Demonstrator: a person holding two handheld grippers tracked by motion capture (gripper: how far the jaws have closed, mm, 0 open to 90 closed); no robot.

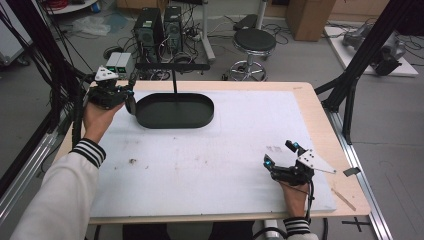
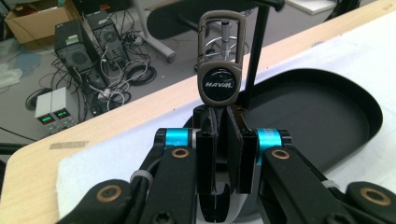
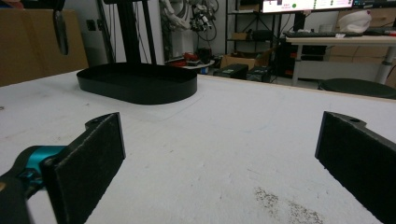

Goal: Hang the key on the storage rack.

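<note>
Left gripper view gave the best look: a keychain [image 2: 220, 60] with a carabiner clip and a round HAVAL badge stood upright, its strap pinched between the jaws of the left gripper [image 2: 225, 140], which were clamped tight on it. It sat just above the near rim of the black oval tray [image 2: 345, 107], with the thin post of the hanging stand [image 2: 256, 51] rising right behind it. In the high view that put the left gripper [image 1: 125, 95] at the tray's left end, near the far left corner of the table [image 1: 305, 95].

My read was that the carry was in hand and the hang-up wasn't done yet. Next it'd need to lift the clip to the crossbar [image 1: 172, 66] and hook it on, which looked fiddly.

The right gripper [image 1: 280, 154] rested near the right edge of the white mat [image 1: 210, 165], jaws spread wide, holding nothing.
</note>
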